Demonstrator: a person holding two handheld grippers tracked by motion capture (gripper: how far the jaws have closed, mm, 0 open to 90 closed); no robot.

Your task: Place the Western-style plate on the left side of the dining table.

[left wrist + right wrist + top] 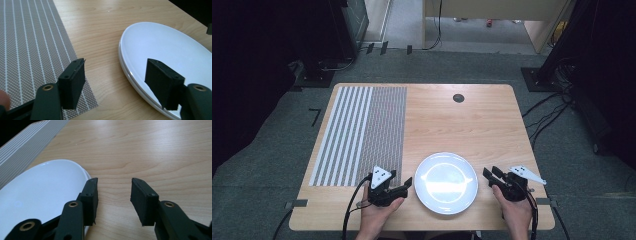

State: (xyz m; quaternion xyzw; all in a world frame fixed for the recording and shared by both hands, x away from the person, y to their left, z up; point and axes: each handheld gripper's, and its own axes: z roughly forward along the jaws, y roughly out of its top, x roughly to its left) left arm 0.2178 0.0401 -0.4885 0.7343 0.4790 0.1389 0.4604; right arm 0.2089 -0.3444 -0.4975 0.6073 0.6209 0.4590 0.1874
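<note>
Plate [446,183] white and bare, near front edge of tabletop [462,125], just right of striped mat [359,135]. Left gripper [408,183] at plate's left rim, right gripper [488,174] at its right rim, one per hand. Left jaws parted, one over mat corner and one over plate rim, nothing clamped. Right jaws partly closed but apart, bare wood between them, plate rim beside one jaw; no hold either.

Likely risks: glazed rim slipping from a shallow pinch; plate tipping if one side lifts first; left jaw catching mat corner [92,106] and dragging it; plate nudged toward front edge by uneven pushing.

No brand, label or readable writing anywhere.
</note>
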